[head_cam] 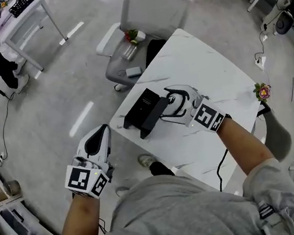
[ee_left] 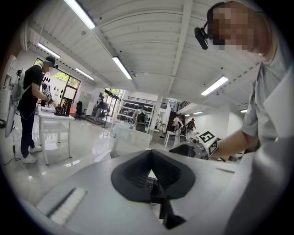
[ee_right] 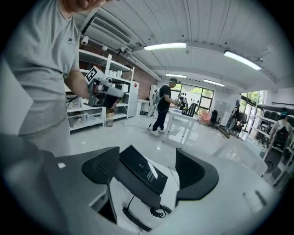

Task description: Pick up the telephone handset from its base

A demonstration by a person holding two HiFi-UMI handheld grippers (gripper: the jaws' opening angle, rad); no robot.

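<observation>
- Telephone: black, centre of frame in the head view, on the white marble table. The handset lies on the base, with its coiled cord below.
- Right gripper: jaws spread, one on either side of the telephone's near edge. The handset sits between them, not pinched.
- Left gripper: lower left of frame, off the table. Jaws pressed together, holding nothing.

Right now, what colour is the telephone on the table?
The telephone is black; the right gripper view shows it best.
</observation>
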